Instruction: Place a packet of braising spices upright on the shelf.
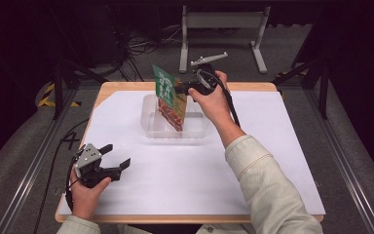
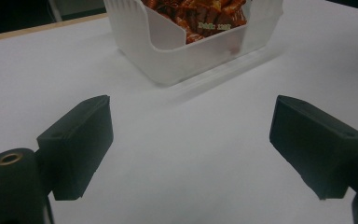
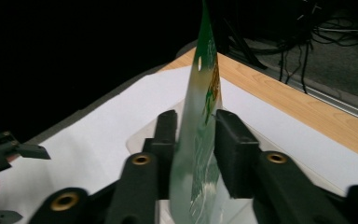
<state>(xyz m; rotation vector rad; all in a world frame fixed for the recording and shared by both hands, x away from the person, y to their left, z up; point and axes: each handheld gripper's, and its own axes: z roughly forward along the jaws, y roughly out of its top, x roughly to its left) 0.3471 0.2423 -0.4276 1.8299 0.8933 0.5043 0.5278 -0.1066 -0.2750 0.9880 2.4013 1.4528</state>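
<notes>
Right claw [image 1: 181, 88] clamps the green food pouch [image 1: 168, 97] above the clear container [image 1: 152, 122], frame centre; left claw [image 1: 118, 156] gapes, lower left.

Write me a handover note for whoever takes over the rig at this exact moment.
Right gripper: shut on the pouch, gripping its edge; the pouch hangs upright, its lower end inside the clear bin at the middle of the table.
Left gripper: open, holding nothing, low over the near left part of the table, pointing toward the bin.
Done: pouch picked up and partly in the bin.
Left: whether it is going in or coming out cannot be told from this moment. If going in, lower and release; if coming out, lift it clear. The left gripper could steady the bin if it shifts.
</notes>
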